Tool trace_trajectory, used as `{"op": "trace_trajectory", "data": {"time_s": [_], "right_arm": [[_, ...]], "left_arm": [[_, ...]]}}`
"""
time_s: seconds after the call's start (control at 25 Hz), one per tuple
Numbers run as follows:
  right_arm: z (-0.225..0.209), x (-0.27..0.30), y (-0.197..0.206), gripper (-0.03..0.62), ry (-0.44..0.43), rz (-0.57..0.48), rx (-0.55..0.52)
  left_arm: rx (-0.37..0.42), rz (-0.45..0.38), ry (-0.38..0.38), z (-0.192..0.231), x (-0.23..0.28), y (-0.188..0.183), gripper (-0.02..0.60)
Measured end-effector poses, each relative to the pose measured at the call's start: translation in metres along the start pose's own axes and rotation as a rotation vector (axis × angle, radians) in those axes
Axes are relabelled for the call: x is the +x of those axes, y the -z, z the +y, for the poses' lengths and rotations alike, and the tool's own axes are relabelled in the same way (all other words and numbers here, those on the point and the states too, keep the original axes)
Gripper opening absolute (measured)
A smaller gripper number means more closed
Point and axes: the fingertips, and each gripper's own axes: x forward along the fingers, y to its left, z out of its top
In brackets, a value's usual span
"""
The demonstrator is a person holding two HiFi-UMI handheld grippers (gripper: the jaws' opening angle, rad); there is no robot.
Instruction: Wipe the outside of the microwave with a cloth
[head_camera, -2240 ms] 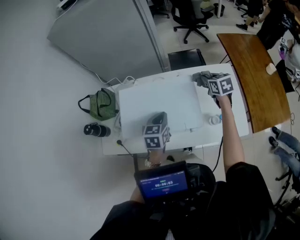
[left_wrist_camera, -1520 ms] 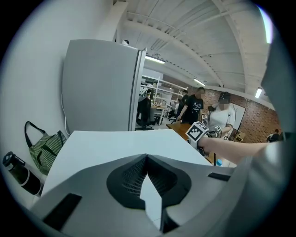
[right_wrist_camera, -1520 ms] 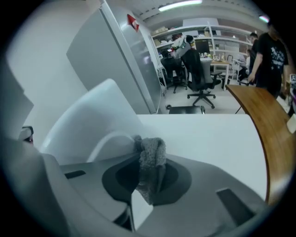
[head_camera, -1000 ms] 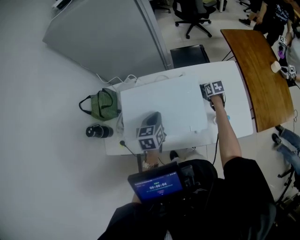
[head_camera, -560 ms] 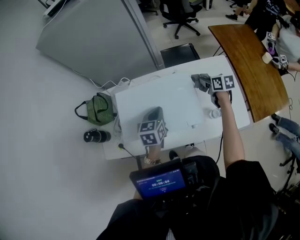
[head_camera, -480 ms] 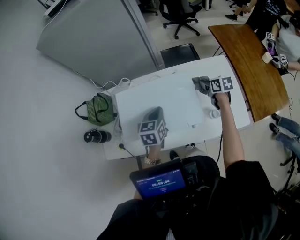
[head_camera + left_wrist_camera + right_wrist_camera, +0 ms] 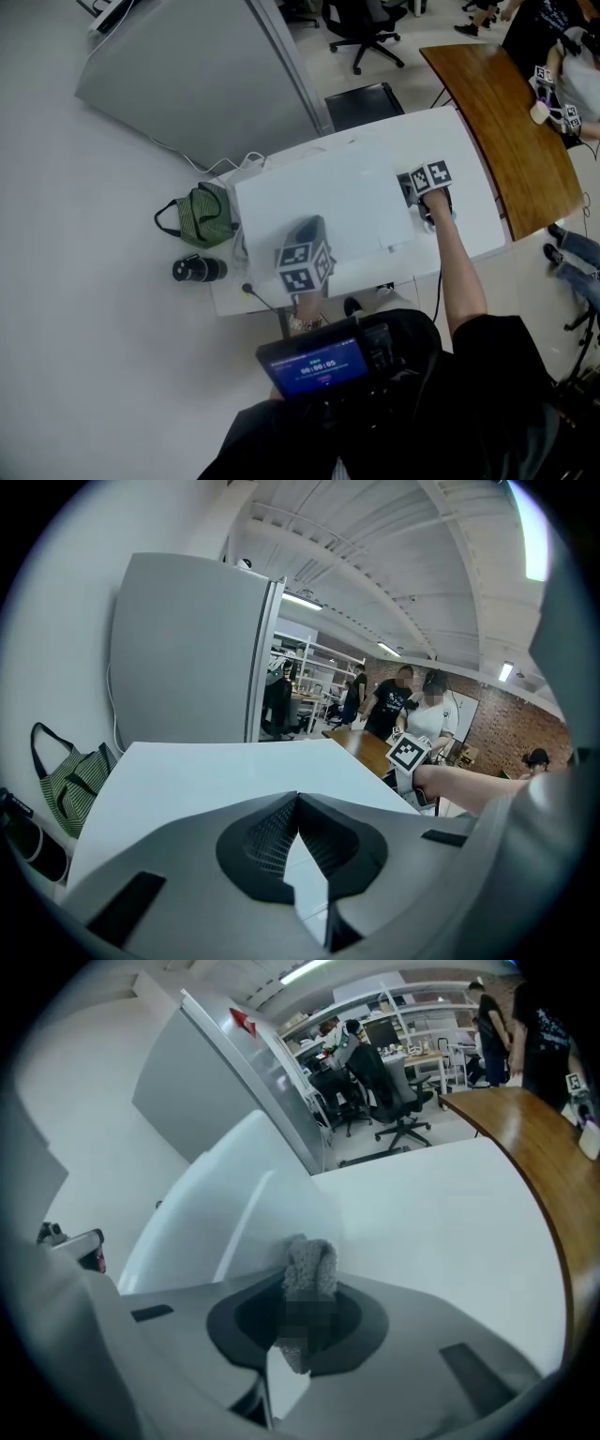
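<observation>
The right gripper (image 7: 302,1286) is pinching the grey cloth (image 7: 309,1262) against the microwave's (image 7: 319,197) right side, near the worktop's (image 7: 473,202) right edge. The left gripper (image 7: 298,803), jaws pressed together and empty, is resting on top. Side-wiping seems underway; next, steady strokes along that wall.

One microwave (image 7: 319,199), seemingly one cloth (image 7: 310,1266)

1. the left gripper (image 7: 298,803) has its jaws pressed together with nothing between them.
2. in the head view it sits close in front of the body, pointing away from the person.
3. the right gripper (image 7: 302,1316) has its jaws clamped on a cloth (image 7: 310,1262).
4. the right arm (image 7: 457,272) stretches forward, its bare forearm nearly straight, and reaches further out than the left.
</observation>
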Motion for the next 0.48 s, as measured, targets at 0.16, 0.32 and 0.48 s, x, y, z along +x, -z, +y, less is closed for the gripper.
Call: {"op": "trace_trajectory", "data": {"time_s": [0.16,0.32,0.48], "right_arm": [[-0.015,0.023,0.020,0.040,0.042,0.080,0.011],[-0.024,0.037,0.033,0.040,0.072,0.122,0.034],[-0.028,0.040,0.036,0.040,0.073,0.121,0.055]], "left_arm": [[-0.006,0.003,-0.013,0.005,-0.005,0.002,0.000],[-0.012,0.002,-0.027,0.010,-0.009,0.003,0.000],[-0.017,0.001,-0.032,0.010,-0.011,0.005,0.000]]}}
